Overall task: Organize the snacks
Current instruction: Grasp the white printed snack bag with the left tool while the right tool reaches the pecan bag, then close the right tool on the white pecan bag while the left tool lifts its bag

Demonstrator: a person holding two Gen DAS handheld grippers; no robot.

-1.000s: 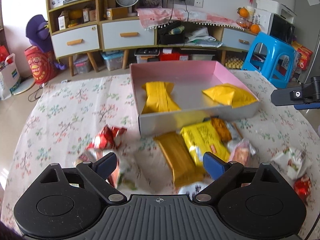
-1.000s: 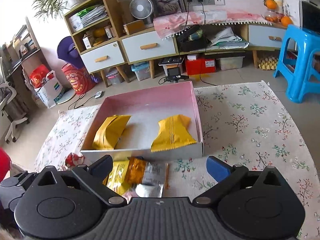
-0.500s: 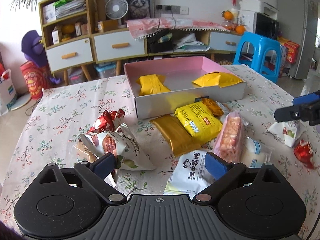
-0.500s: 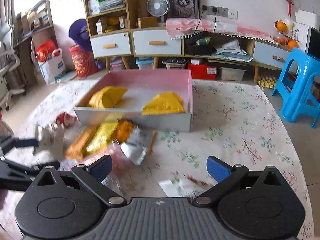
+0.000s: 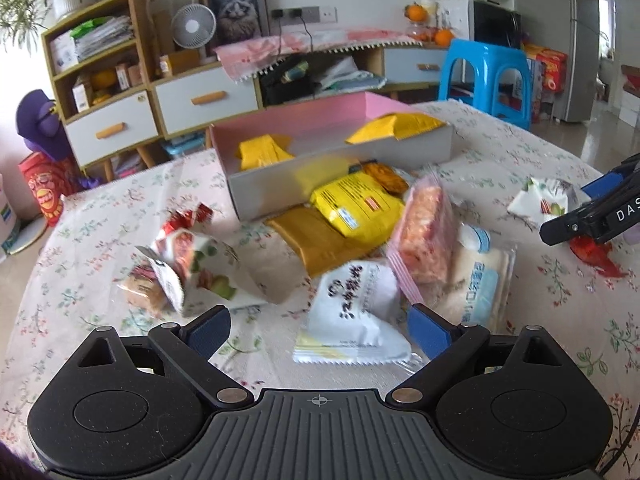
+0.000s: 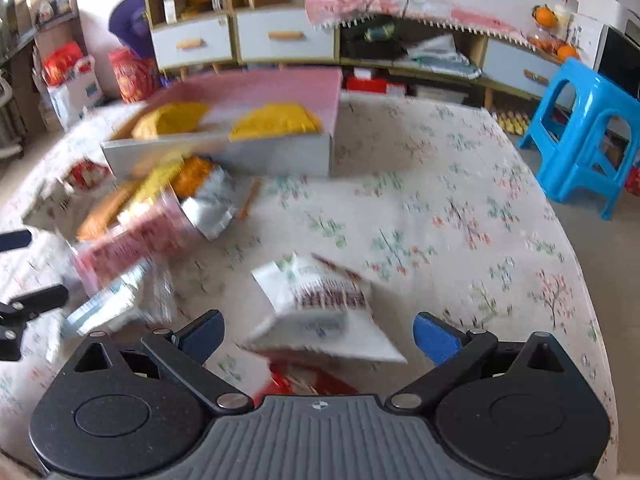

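Since a second ago both grippers have been pulled back and lowered from over the pink box [image 5: 400,148] at upper centre, where two yellow packs lie, to the loose snacks low in frame, so a fresh pick is judged under way with most snacks unsorted. The left gripper [image 5: 320,326] is held low and level, jaws spread and empty, the white pouch [image 5: 356,312] lying between them. The right gripper [image 6: 318,330], also spread and empty, is aimed at a blurred white packet [image 6: 320,304] at lower centre.
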